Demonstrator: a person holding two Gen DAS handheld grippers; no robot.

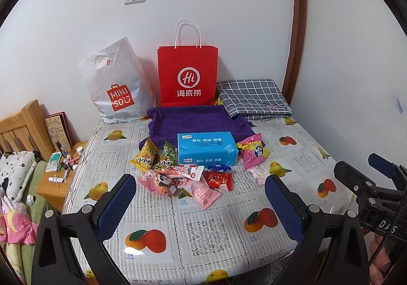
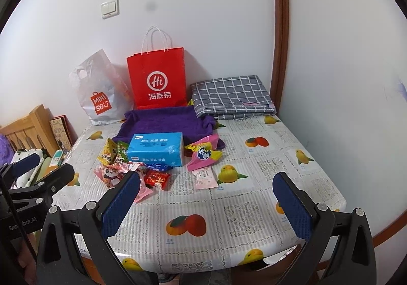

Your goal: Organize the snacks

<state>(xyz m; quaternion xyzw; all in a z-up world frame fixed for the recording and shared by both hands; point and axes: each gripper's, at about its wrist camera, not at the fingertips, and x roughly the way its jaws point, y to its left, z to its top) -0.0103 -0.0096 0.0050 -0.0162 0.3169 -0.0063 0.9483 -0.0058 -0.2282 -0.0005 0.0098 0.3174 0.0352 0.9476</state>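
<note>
Nothing is in hand yet — the sorting appears to be at its very start. The left claw (image 1: 199, 204) hangs over the near edge of the counter (image 1: 203, 231), which wears a glossy fruit-printed plastic cloth; its blue-padded fingers are spread wide with nothing between them. The right claw (image 2: 206, 204) is likewise wide apart and empty, just beside the left one over the same near edge. The loose snack packets (image 1: 183, 178) lie in a heap around the middle of the counter, nearer its left edge: a yellow crinkled packet (image 1: 144, 156) and a green one (image 1: 168, 152) by the left end of a blue rectangular tissue pack (image 1: 207, 148), a red foil packet (image 1: 218, 179) and pale pink wrappers in front of it, and a larger pink-and-yellow pouch (image 1: 251, 152) at its right end. Behind the tissue pack a purple towel (image 1: 193, 122) is laid out, and along the far edge stand a red paper carrier bag with white handles (image 1: 188, 73) and a white plastic shopping bag (image 1: 117, 86). The likely next move is to reach forward to the nearest packet — a pink wrapper or the red foil one — and close on a single packet without dragging its neighbours; which container they belong in cannot be told from here.
</note>
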